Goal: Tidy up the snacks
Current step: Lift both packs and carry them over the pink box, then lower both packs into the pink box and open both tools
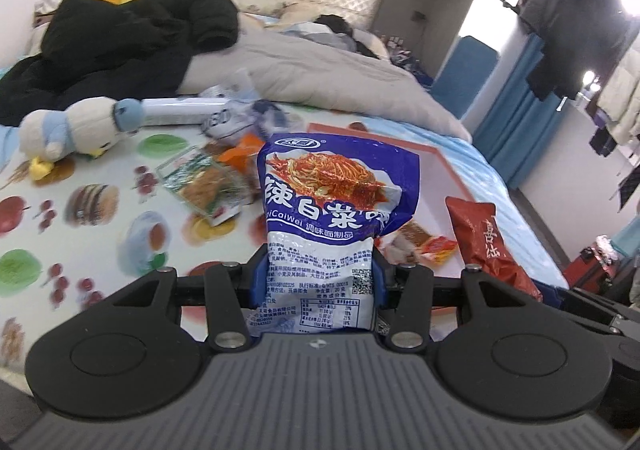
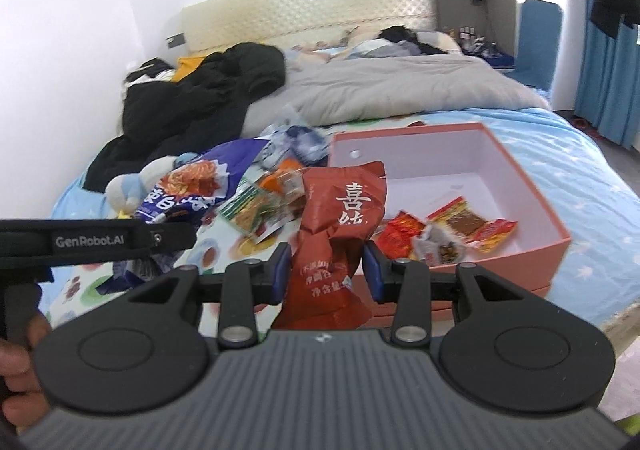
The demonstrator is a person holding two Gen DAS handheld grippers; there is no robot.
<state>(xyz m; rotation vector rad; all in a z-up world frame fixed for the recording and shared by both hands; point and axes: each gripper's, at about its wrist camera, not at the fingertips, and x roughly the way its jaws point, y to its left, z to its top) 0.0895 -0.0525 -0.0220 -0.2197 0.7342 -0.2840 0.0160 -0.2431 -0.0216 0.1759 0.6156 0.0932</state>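
Note:
My left gripper [image 1: 318,278] is shut on a blue and white snack packet [image 1: 332,202] and holds it upright above the bed; the packet also shows in the right wrist view [image 2: 196,182]. My right gripper [image 2: 326,270] is shut on a dark red snack packet [image 2: 340,222], held just left of the pink box [image 2: 536,210]; the packet also shows in the left wrist view [image 1: 486,246]. The box's rim shows in the left wrist view [image 1: 448,166]. Small red and yellow packets [image 2: 448,230] lie inside the box. A green packet [image 1: 200,182] and an orange packet [image 1: 240,154] lie on the fruit-print sheet.
A plush toy [image 1: 72,130] lies at the left on the sheet. A black jacket [image 1: 120,38] and a grey duvet [image 2: 400,90] cover the far half of the bed. A pile of wrappers [image 2: 296,138] lies behind the box. Clothes hang on a rack [image 1: 580,22] at the right.

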